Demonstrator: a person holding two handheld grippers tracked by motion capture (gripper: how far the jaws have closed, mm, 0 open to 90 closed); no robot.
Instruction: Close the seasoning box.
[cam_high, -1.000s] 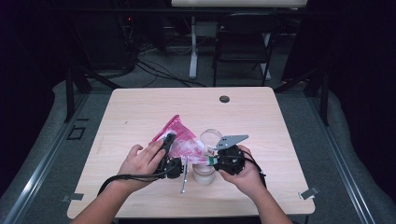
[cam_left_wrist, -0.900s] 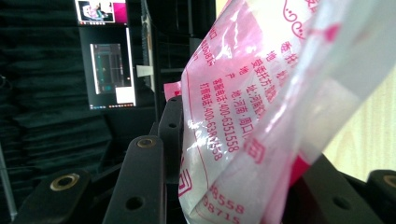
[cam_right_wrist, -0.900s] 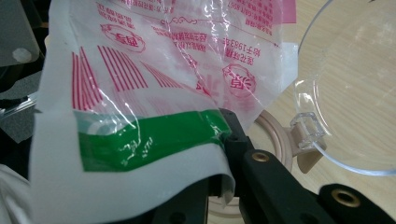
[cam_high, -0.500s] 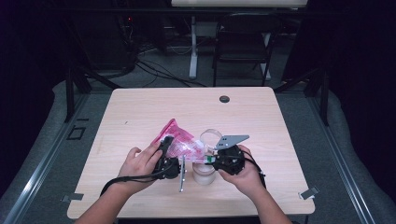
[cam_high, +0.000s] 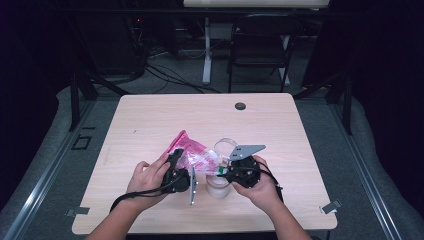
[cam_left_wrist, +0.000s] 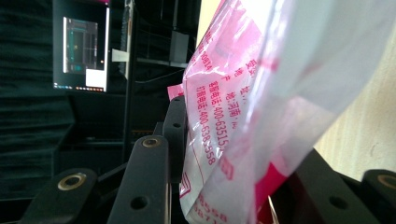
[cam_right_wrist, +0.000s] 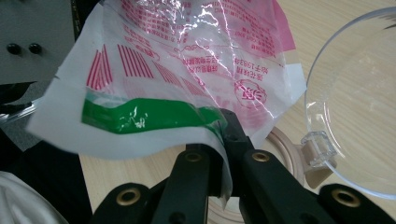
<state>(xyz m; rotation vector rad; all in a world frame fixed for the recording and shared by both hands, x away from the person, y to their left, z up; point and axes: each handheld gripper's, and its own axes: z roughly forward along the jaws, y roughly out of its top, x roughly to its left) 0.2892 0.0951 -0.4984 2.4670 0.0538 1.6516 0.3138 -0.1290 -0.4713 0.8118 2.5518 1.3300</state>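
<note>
A pink and white plastic bag (cam_high: 192, 152) hangs stretched between both grippers just above the table (cam_high: 150, 120). My left gripper (cam_high: 176, 156) has the bag's printed end (cam_left_wrist: 243, 116) between its jaws, which have just been closing further and pinch it. My right gripper (cam_right_wrist: 224, 121) is shut on the bag's edge with the green strip (cam_right_wrist: 154, 114). In the high view the right gripper (cam_high: 222, 172) sits over a clear jar (cam_high: 218, 187). The jar's hinged clear lid (cam_right_wrist: 355, 116) stands open beside the jar's rim (cam_right_wrist: 285, 144).
A small black round cap (cam_high: 240, 106) is set in the table's far side. A dark folding chair (cam_high: 260, 45) and cables stand on the floor behind the table. A lit screen (cam_left_wrist: 84, 51) glows in the dark background of the left gripper view.
The bag's pink end has sunk a little and bunched up toward the jar. Both hands have stayed almost in place.
</note>
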